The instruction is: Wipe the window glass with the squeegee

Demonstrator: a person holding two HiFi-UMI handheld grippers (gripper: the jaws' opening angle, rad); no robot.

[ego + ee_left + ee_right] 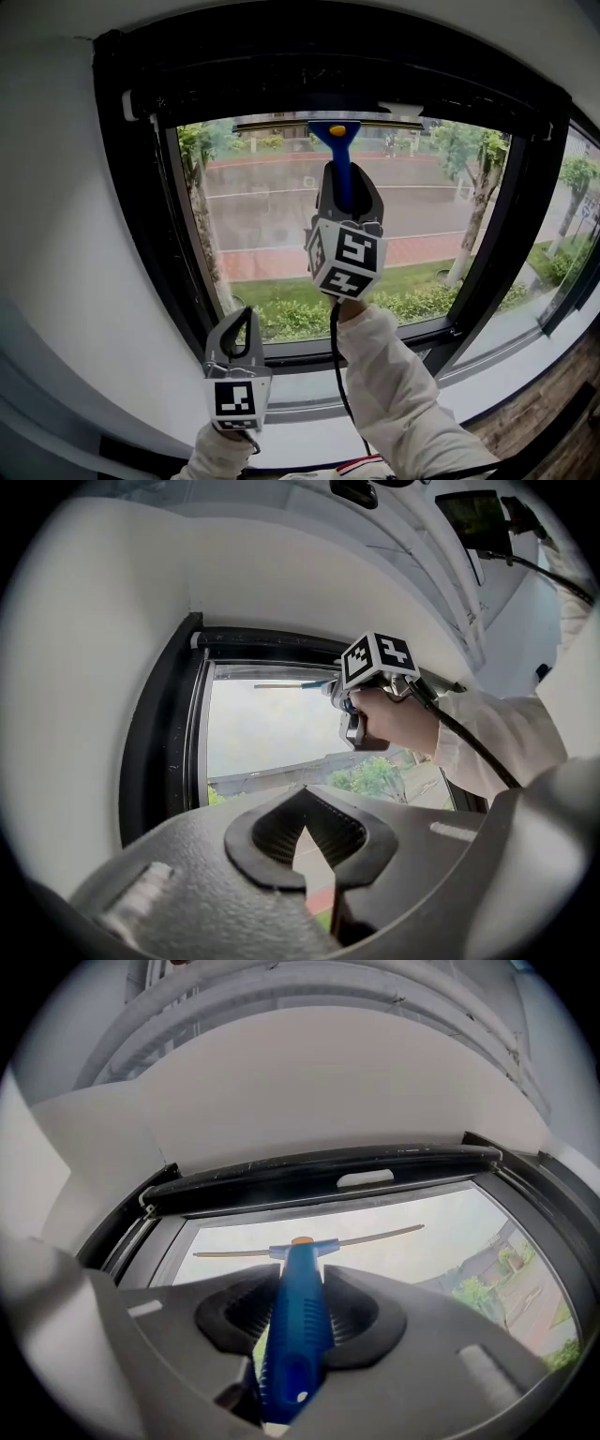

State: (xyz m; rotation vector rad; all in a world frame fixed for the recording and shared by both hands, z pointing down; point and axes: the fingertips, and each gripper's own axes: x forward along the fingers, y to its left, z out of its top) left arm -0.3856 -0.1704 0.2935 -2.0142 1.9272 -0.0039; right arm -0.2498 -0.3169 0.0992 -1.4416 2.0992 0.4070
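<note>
Under the top frame (328, 80), right claw (300, 1312) grips squeegee (334, 137); left claw (305, 841) closed, empty.

Indoor room, black-framed window (141, 197), white wall (56, 234), street (272, 202) and trees (473, 155) outside

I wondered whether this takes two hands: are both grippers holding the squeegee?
No, only the right gripper grips the squeegee; the left gripper hangs lower, holding nothing.

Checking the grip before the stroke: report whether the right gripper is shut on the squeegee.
Shut on it: the right gripper clamps the blue handle of the squeegee from both sides, no gap.
</note>
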